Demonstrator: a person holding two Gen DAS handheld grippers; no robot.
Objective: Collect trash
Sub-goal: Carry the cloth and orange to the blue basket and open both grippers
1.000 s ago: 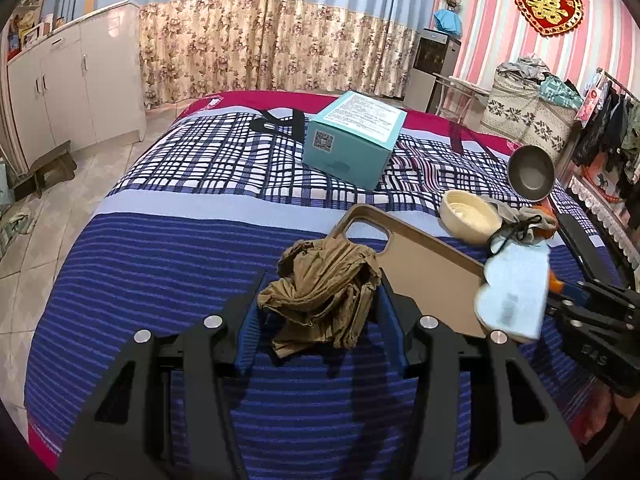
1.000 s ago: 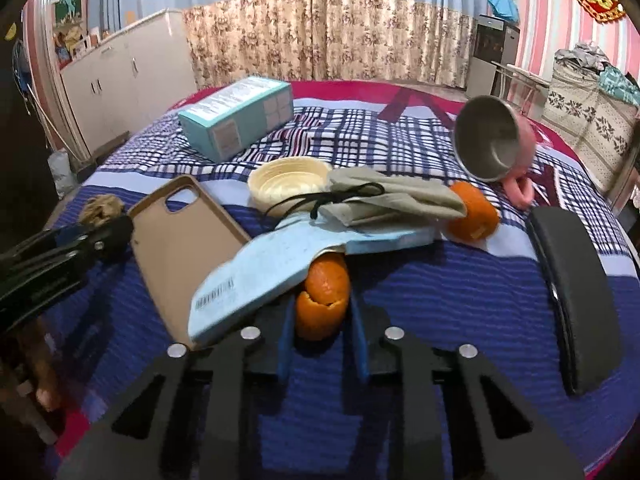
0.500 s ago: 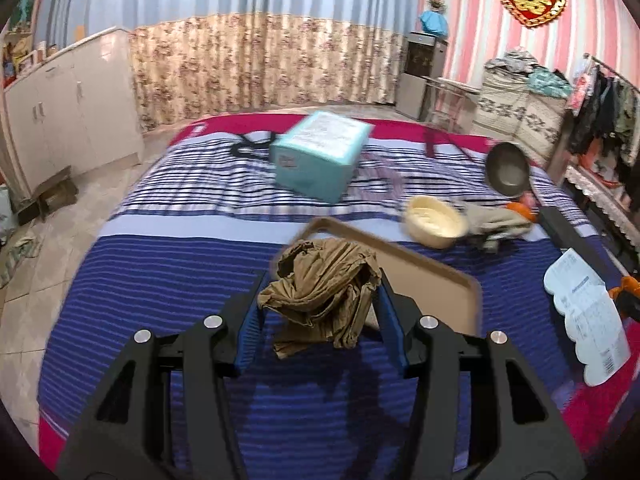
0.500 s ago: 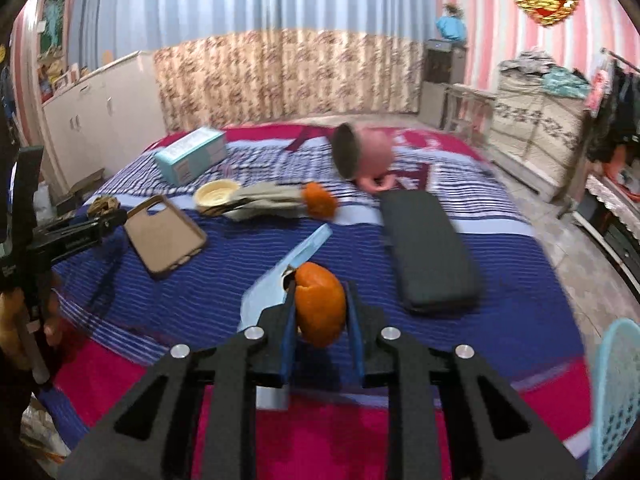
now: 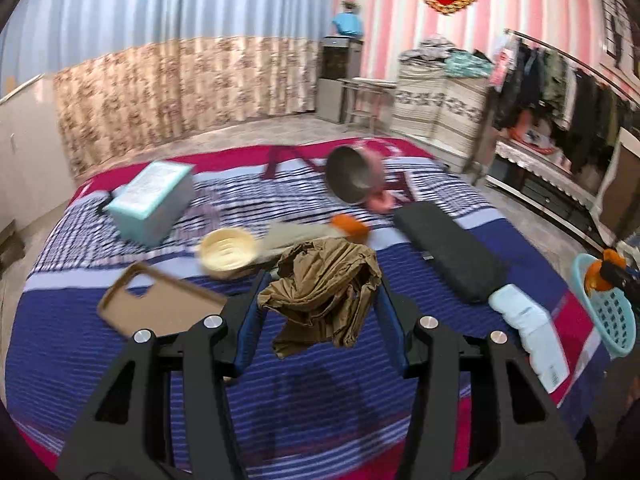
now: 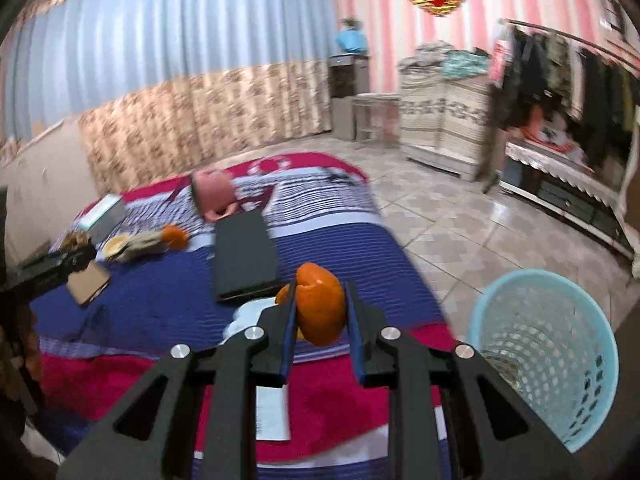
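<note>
Carrying trash toward bin (image 6: 552, 344): right gripper (image 6: 320, 312) clamped on orange peel (image 6: 320, 304), bin at its 4 o'clock. Left gripper (image 5: 320, 304) pinches brown wad (image 5: 324, 284) above bed (image 5: 80, 344). Advice: centre peel over bin mouth before releasing.

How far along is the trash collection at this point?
Done: the light blue basket already seems to hold some scraps at its bottom, though blur hides what. In hand: the right gripper is shut on orange peel near the basket; the left gripper clamps a crumpled brown wrapper. Left: both drops, and another orange piece lies on the bed.
</note>
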